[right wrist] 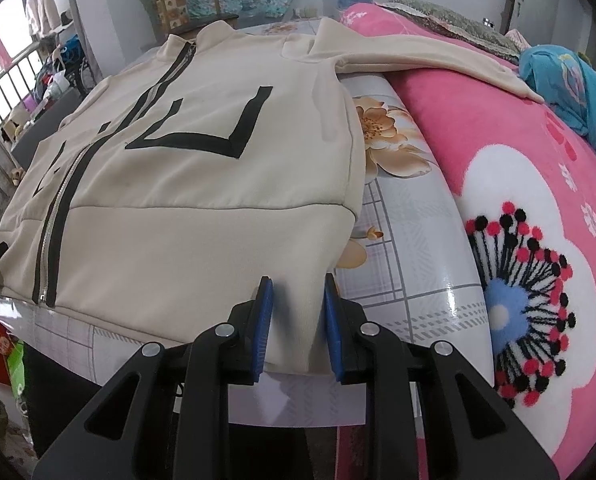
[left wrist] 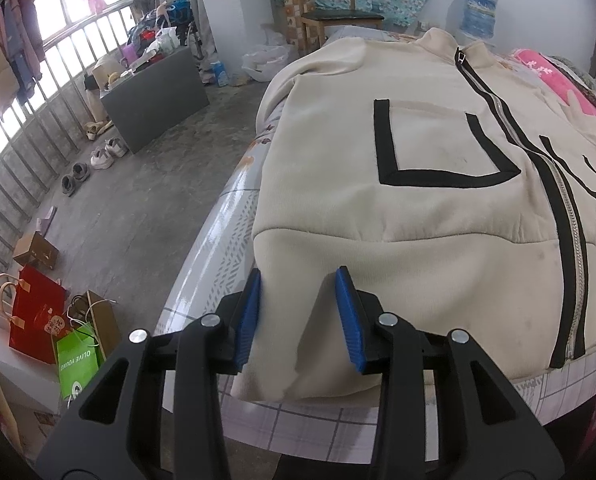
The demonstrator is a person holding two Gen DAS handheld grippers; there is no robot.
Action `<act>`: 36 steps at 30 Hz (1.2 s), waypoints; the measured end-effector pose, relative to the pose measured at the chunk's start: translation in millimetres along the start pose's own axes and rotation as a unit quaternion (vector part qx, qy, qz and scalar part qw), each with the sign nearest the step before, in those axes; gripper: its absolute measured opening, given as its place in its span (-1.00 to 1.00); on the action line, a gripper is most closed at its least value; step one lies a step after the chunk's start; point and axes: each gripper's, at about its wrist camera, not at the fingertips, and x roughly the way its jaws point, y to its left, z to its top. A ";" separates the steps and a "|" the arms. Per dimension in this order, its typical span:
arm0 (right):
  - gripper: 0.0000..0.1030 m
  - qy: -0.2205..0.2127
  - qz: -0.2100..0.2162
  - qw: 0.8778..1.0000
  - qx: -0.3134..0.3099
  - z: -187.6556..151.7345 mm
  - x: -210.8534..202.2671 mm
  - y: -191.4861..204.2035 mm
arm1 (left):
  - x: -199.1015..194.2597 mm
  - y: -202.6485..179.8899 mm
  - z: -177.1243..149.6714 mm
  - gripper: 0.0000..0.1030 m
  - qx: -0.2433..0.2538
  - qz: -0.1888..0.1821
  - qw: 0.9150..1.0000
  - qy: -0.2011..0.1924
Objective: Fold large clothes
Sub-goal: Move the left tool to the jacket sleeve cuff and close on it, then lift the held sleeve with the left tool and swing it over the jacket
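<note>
Left wrist view shows the left claw (left wrist: 298, 312) pinching the jacket (left wrist: 418, 200) hem corner, right claw (right wrist: 295, 320) likewise gripping its corner, seemingly to lift the hem for folding.

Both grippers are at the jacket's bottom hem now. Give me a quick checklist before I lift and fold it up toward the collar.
1. Left gripper on the hem: ok, cream fabric sits between its blue fingers at the jacket's bottom corner.
2. Right gripper on the hem: ok, fabric between its fingers at the other bottom corner.
3. Firm pinch on both sides: cannot tell.
4. Zipper closed: ok, shut up to the collar.
5. Body lying flat: ok, only slight ripples.
6. Sleeves tucked: not ok, one sleeve stretches out over the pink blanket.
</note>
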 end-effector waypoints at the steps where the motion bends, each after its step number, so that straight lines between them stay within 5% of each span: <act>1: -0.66 -0.001 0.001 1.000 -0.003 -0.3 -0.4 0.4 | -0.9 -1.6 0.4 -0.67 0.004 0.007 1.000 -0.002; 5: -0.82 -0.002 0.002 1.000 -0.002 1.1 -5.1 0.5 | -5.8 -6.6 -0.5 -0.90 0.032 0.028 0.999 -0.013; 18: -0.90 -0.013 -0.016 1.000 -0.014 -11.1 -48.0 -7.4 | -67.8 9.6 -14.8 -0.92 0.069 -0.023 0.995 -0.062; 25: -0.90 0.007 -0.019 1.000 -0.015 -41.9 -71.6 -6.9 | -100.0 27.8 -50.8 -0.92 0.078 -0.047 0.995 -0.049; 32: -0.88 0.045 -0.027 0.999 0.001 -79.3 -77.0 -9.5 | -96.3 51.6 -86.2 -0.85 0.072 -0.067 0.995 0.004; 36: -0.67 0.048 -0.011 0.999 0.017 -74.8 -81.1 -13.7 | -96.8 67.5 -84.0 -0.68 0.049 -0.083 0.995 0.009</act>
